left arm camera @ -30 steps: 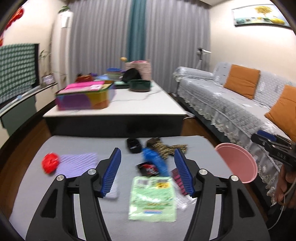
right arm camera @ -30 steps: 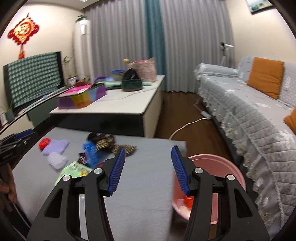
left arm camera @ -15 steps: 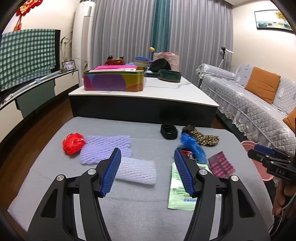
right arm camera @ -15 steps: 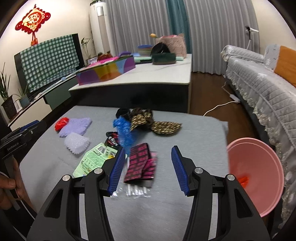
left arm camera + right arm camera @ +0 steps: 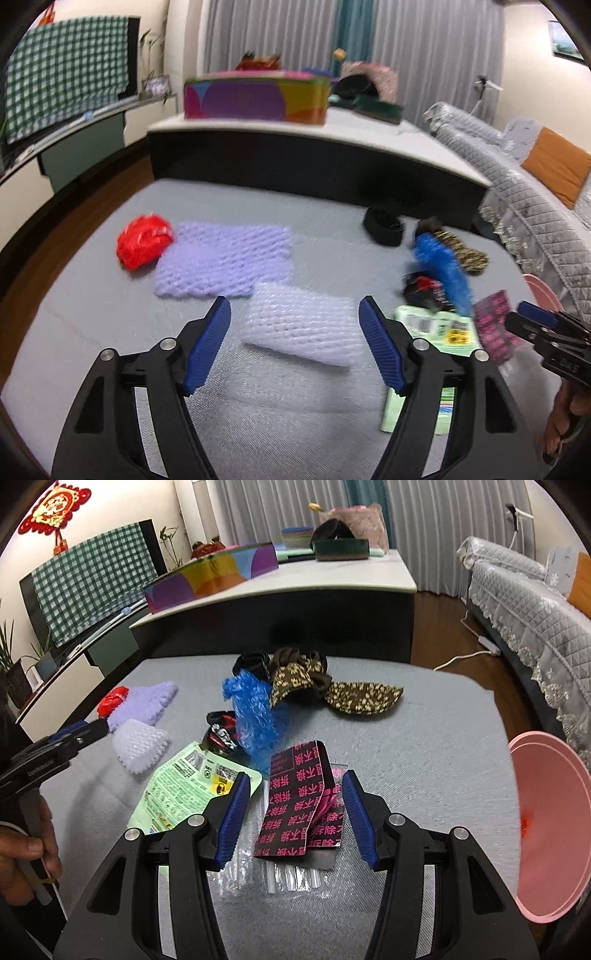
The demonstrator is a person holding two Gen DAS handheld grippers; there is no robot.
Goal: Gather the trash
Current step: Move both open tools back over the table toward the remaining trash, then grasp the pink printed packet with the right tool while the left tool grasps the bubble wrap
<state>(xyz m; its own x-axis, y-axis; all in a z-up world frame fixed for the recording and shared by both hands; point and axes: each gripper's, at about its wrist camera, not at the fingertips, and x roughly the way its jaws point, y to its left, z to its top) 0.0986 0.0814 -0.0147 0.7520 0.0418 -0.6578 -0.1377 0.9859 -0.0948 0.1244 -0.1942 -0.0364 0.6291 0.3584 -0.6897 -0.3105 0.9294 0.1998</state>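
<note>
On the grey tabletop [image 5: 92,325], trash lies scattered from left to right: a red crumpled bag [image 5: 144,242] at ten o'clock, a purple foam net [image 5: 225,260] touching it, then a white foam net [image 5: 299,323]. The left gripper [image 5: 294,349] hovers with fingers spread and empty, framing the white net, probably its pick. Further right, the right gripper [image 5: 293,814], fingers likewise spread and empty, straddles a black-and-pink wrapper [image 5: 297,805], beside a green packet [image 5: 184,788] and blue plastic bag [image 5: 255,716]. At three o'clock the pink bin [image 5: 543,812] stands off the edge, handy for dropping.

Home living room: sofa [image 5: 524,602], curtains [image 5: 258,506].
</note>
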